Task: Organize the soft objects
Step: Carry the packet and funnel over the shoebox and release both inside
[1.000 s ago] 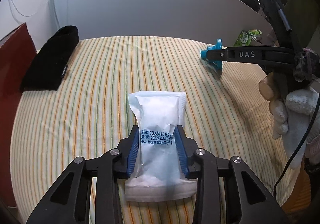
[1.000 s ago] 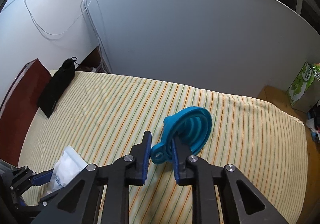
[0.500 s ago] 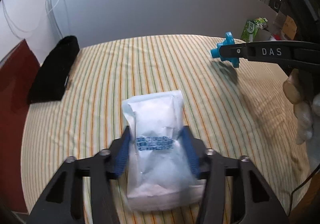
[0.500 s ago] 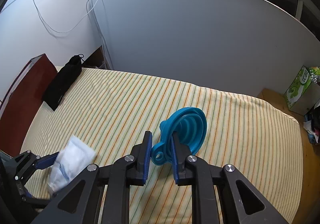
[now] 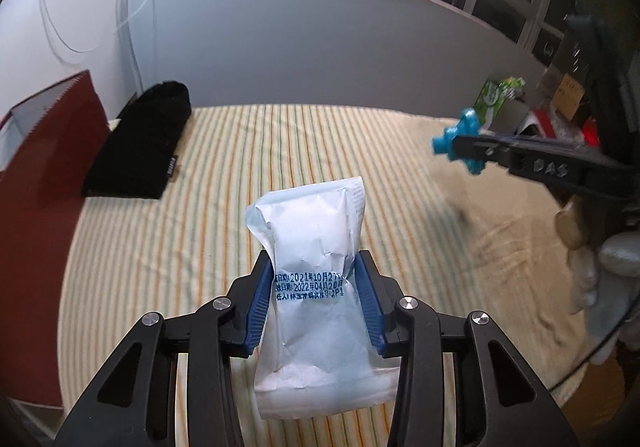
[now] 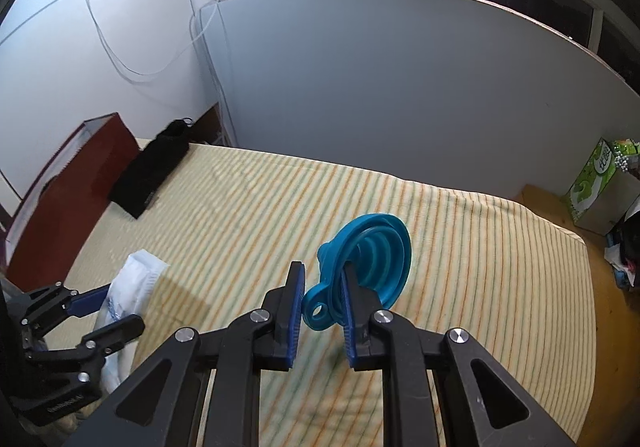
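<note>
White pouch (image 5: pixel 316 287) upright lengthwise in closing left claw (image 5: pixel 316 303)

The left gripper (image 5: pixel 316 303) fills the bottom centre of its own view, aimed steeply down, its jaws closing with the pouch (image 5: pixel 316 287) squeezed between the blue pads. The right gripper (image 6: pixel 322 307), bottom centre of its view, is pinched narrow on the funnel (image 6: pixel 368 259). A gloved hand (image 5: pixel 592 259) shows at the right edge of the left view.
</note>
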